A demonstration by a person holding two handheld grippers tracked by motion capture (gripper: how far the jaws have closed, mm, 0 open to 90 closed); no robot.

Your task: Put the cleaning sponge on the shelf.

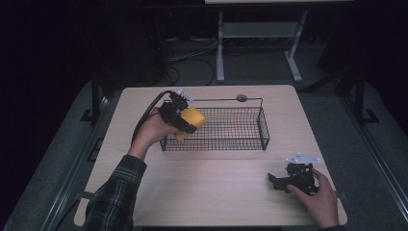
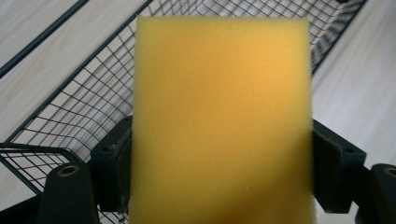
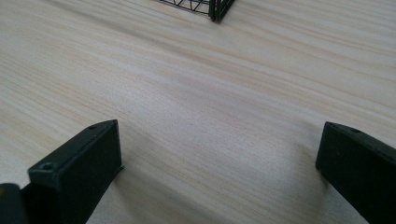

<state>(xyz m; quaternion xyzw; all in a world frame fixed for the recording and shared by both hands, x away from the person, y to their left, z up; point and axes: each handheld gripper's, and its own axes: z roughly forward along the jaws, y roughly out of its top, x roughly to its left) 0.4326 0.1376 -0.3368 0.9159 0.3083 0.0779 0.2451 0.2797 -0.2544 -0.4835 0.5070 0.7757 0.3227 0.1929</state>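
The left gripper (image 1: 185,120) holds a yellow sponge (image 1: 191,121). Its two black jaws squeeze the sponge from both sides, and you can see this well in the left gripper view, where the sponge (image 2: 222,121) sits tight between them. The sponge is up in the air, at the left end of the wire basket (image 1: 240,139), right over its rim. It does not seem to touch the basket floor yet.

The right gripper (image 1: 279,182) rests low on the table (image 1: 216,187), near the front right corner and well apart from the basket. Its jaws stand wide apart with nothing in them. In the right gripper view there is bare wood between the jaws, and one basket corner (image 3: 217,9) peeks in at the top.

I think the step now is carrying the sponge into the basket. The pick-up looks done; the drop is not done yet.

Next, the left hand probably needs to bring the sponge a bit more over the inside of the basket, then go down and let the jaws open. The sponge is soft and light, so it may cling to a jaw for a moment. The hand should also stay clear of the thin wire handle (image 1: 226,99) above the far side.
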